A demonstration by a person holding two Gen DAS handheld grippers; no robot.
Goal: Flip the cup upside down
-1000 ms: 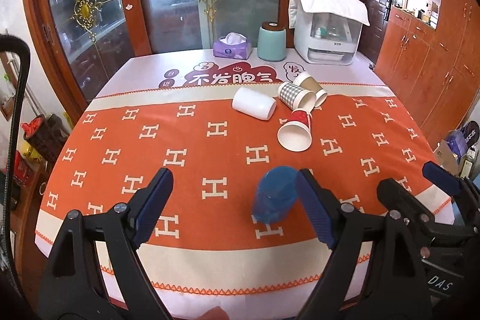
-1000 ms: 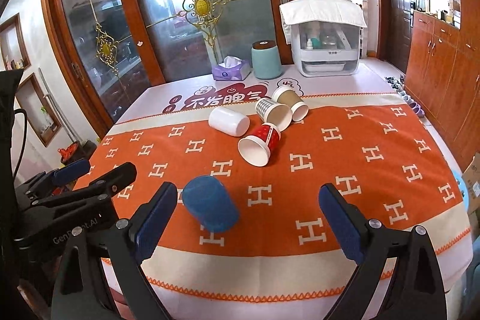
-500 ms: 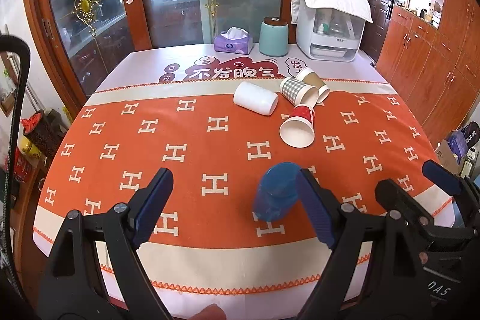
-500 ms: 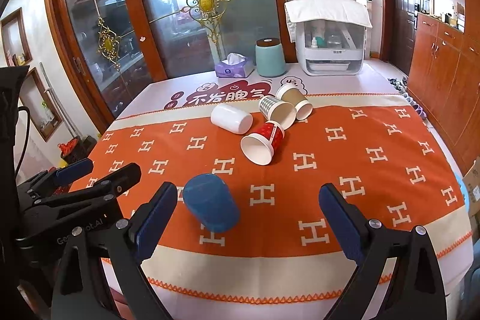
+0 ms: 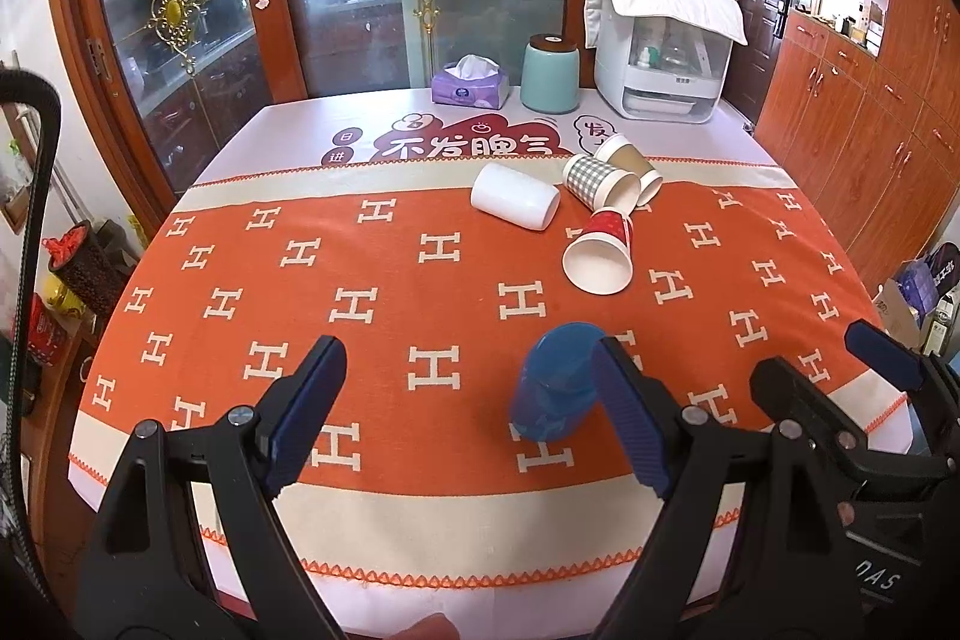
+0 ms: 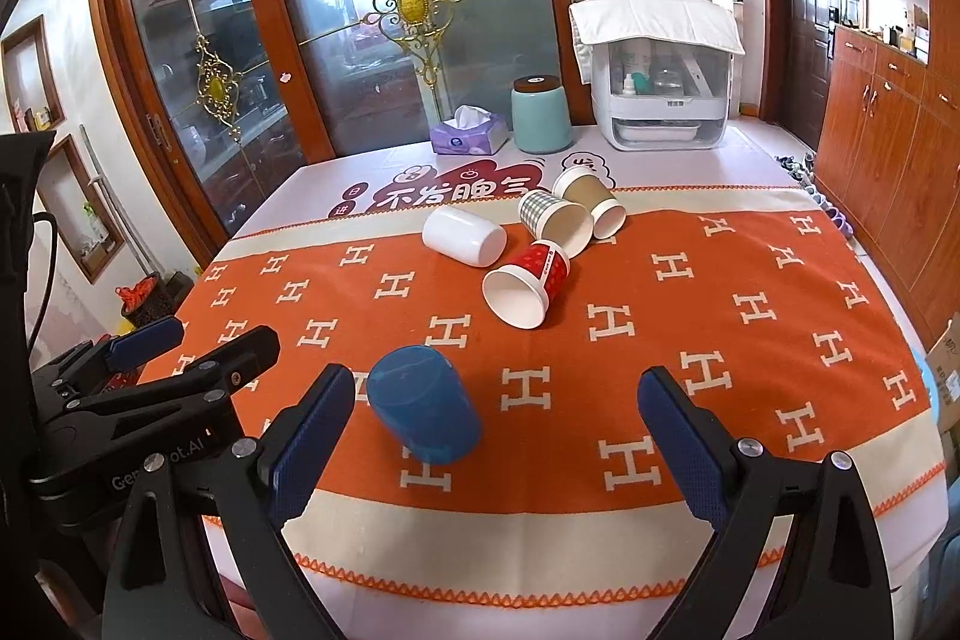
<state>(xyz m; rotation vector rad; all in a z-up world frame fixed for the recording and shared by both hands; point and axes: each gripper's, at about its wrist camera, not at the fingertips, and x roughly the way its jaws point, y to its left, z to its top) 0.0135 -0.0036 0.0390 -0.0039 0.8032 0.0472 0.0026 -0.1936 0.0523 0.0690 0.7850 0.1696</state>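
Blue cup (image 5: 558, 388) sits bottom-up on the orange H-patterned cloth (image 5: 372, 292) covering the desk (image 5: 300, 112), near the front edge. From the left wrist camera it's right up against the inner side of that claw's right-hand finger (image 5: 630, 424), though I can't tell if it's actually touching. The left claw (image 5: 468, 418) is spread wide with nothing gripped; the cup is off to one side of the gap, not centered.

From the right wrist camera the same blue cup (image 6: 423, 412) is just inside the left-hand finger (image 6: 312, 442) of the right claw (image 6: 498, 448), which is also spread wide and holding nothing. The left claw (image 6: 150, 346) shows up at the far left of that view, low over the desk edge.

Further back on the cloth there's a little cluster of cups lying on their sides: a white cup (image 5: 516, 203), a red paper cup (image 5: 600, 253) with its mouth facing the cameras, a checked paper cup (image 5: 600, 181) and a brown paper cup (image 5: 630, 163) right behind it. The checked and brown ones are touching or close to it, and the red one lies just in front of them.

At the back of the desk: a purple tissue box (image 5: 471, 85), a teal canister (image 5: 550, 73) with a dark lid just beside it, and a white appliance (image 5: 660, 58) with a cloth draped on top.
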